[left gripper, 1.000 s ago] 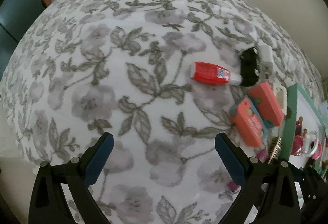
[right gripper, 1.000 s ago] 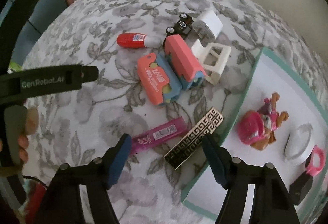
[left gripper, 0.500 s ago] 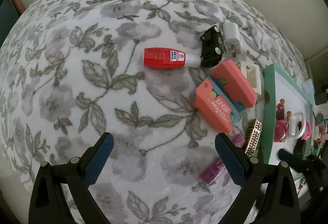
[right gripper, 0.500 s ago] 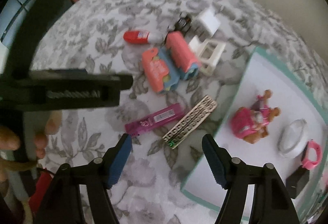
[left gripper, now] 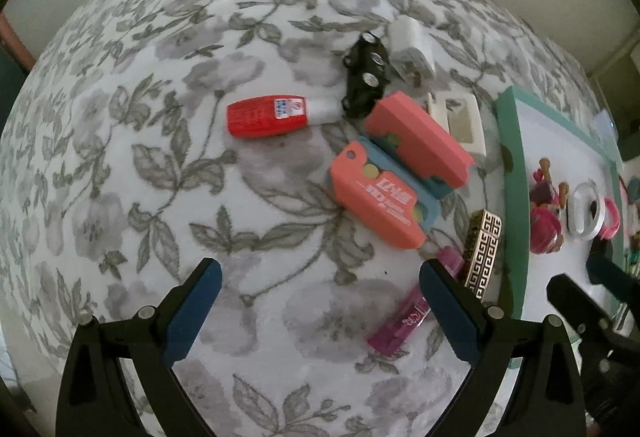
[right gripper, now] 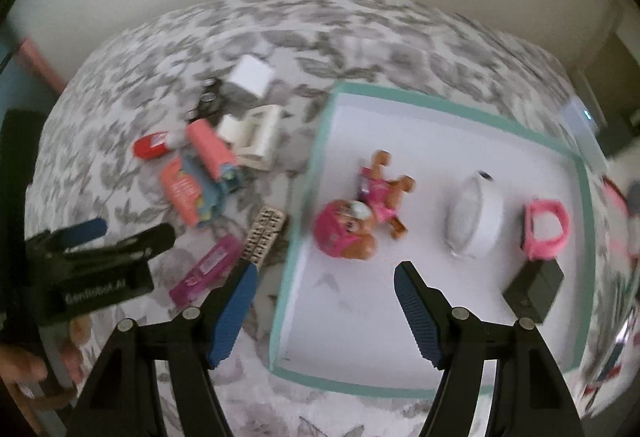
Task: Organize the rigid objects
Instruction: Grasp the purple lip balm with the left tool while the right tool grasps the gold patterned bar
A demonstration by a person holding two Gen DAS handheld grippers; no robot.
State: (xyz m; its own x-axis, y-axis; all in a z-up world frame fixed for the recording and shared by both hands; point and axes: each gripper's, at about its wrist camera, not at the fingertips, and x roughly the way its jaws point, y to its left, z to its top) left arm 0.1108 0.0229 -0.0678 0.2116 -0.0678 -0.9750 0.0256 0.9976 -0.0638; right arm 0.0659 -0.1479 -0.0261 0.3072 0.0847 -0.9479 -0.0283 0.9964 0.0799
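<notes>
Sorting loose items into tray; both tools empty, between picks.
Left hand-held gripper [left gripper: 320, 301] released over floral tabletop [left gripper: 160, 117]; red bottle [left gripper: 266, 115], coral cases [left gripper: 376, 197] centre; teal tray [right gripper: 296, 237] right, right hand-held gripper [right gripper: 324, 297] released. Next: pick one loose item.

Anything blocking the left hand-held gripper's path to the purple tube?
Nothing visible. The left hand-held gripper is open and empty; the purple tube lies beside its right finger, close beside the gold patterned bar.
</notes>
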